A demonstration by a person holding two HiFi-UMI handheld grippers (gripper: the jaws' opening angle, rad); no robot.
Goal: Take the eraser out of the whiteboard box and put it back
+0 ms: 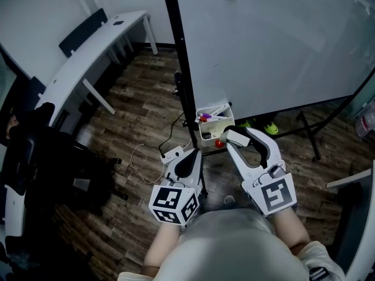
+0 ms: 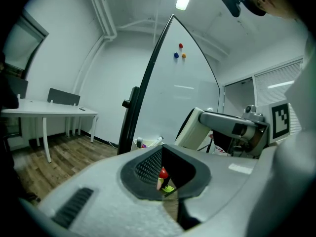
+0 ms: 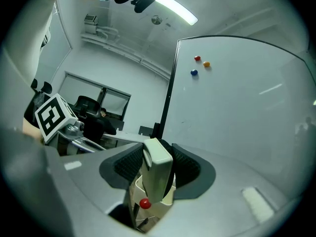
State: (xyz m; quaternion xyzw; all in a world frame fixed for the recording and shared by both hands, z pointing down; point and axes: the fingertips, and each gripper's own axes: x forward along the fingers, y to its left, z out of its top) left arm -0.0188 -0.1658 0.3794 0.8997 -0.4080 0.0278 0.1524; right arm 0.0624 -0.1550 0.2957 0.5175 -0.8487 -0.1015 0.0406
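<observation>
Right gripper view: my right gripper [image 3: 156, 168] clamps the eraser [image 3: 157, 177], whiteboard box [image 3: 168, 197] just ahead of its jaws; misaligned, it could snag the rim.

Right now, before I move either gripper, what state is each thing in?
eraser: out of the box, clamped between the right gripper's pads.
right gripper: shut on the eraser.
left gripper: jaws slightly apart, nothing between them.
whiteboard box: open-topped, hanging at the whiteboard's lower corner.
markers: lying in the whiteboard box.
</observation>
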